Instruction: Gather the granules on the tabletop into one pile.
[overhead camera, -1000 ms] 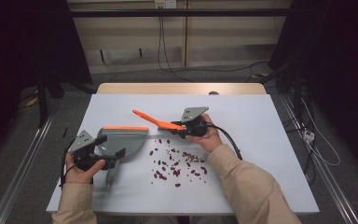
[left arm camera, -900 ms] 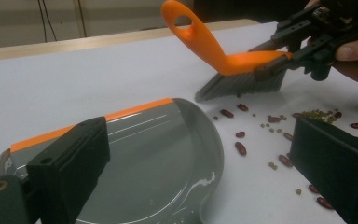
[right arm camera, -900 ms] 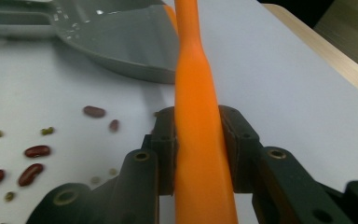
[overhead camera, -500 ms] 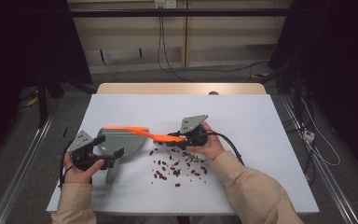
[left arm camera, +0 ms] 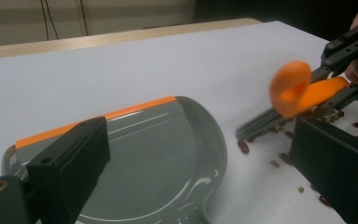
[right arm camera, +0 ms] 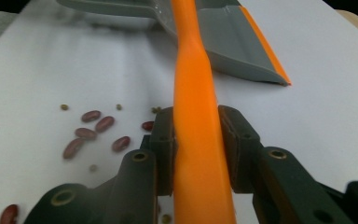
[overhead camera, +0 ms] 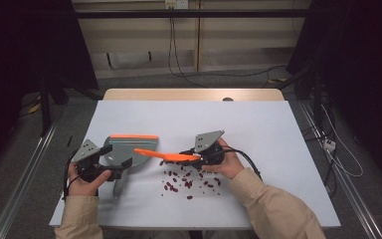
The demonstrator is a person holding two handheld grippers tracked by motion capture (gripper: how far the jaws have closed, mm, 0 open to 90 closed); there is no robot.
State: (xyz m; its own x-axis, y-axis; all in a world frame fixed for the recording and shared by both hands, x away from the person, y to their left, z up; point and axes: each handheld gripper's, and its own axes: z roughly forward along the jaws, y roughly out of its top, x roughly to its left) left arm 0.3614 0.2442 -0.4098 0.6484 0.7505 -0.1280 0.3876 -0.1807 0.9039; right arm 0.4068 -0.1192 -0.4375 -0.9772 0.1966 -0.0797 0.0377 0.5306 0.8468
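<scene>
The white table [overhead camera: 258,129] is the largest thing here, and most of it beyond the grey dustpan [overhead camera: 129,149] lies bare: wide open room toward its far edge and out to its right edge, with a narrower strip between the dustpan and the near edge where the person's forearms come in. The dustpan lies flat near the table's left side, its orange-lipped front edge [overhead camera: 127,136] turned toward the far edge, its handle running back toward the near edge. The left tool [overhead camera: 110,172] sits at that handle; in the left gripper view its two black jaws rise on either side of the pan's near part, but the handle is cut off at the bottom of that view, so I cannot tell whether the jaws are pressing on it. Just right of the dustpan, the right tool [overhead camera: 195,158] has its jaws closed tight on the orange handle of a small brush [overhead camera: 166,156], which stretches level toward the dustpan with its tip near the pan's right rim; the right gripper view shows both pads squeezing the handle. In the left gripper view the brush's end is blurred and its dark bristles are hard to make out. Red beans [overhead camera: 186,181] lie scattered to the right of the dustpan, below the brush, well apart from the table's near edge, with a few smaller greenish grains among them.
</scene>
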